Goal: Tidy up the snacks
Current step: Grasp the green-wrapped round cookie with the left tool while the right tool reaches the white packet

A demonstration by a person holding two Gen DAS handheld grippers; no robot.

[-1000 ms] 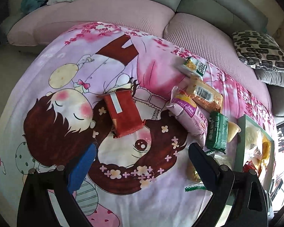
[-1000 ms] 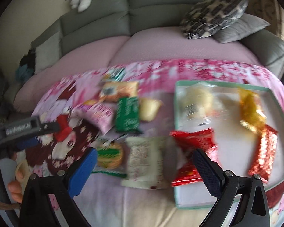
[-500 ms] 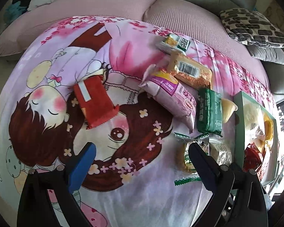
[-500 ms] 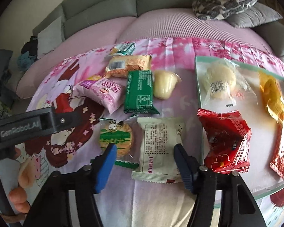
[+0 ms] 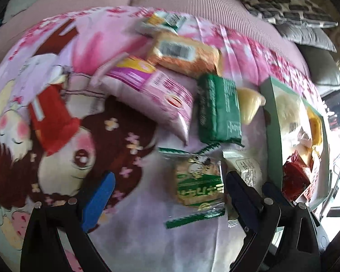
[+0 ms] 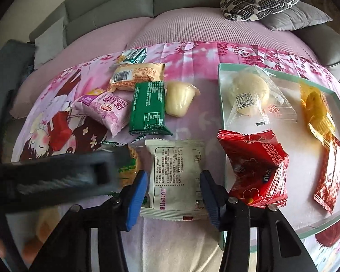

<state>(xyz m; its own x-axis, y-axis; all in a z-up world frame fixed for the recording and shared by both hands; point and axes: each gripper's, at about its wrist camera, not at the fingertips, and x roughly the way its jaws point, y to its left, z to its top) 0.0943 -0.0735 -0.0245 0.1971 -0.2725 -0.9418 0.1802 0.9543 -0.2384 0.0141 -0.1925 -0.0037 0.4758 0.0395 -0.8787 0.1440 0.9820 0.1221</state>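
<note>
closing on the white snack packet point(image 6: 178, 176), right gripper point(image 6: 173, 188) has its jaws drawn in to the packet's two side edges | packet lies flat on the cartoon-print cloth point(image 6: 188, 122), just left of the green-rimmed tray point(image 6: 222, 104) | left gripper point(image 5: 167, 195) spread wide above the green biscuit packet point(image 5: 198, 183), not touching it

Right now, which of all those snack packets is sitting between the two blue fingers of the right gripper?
The white packet with black print, lying just left of the tray. The right gripper has just been closing around it; every other snack lies outside its fingers.
</note>
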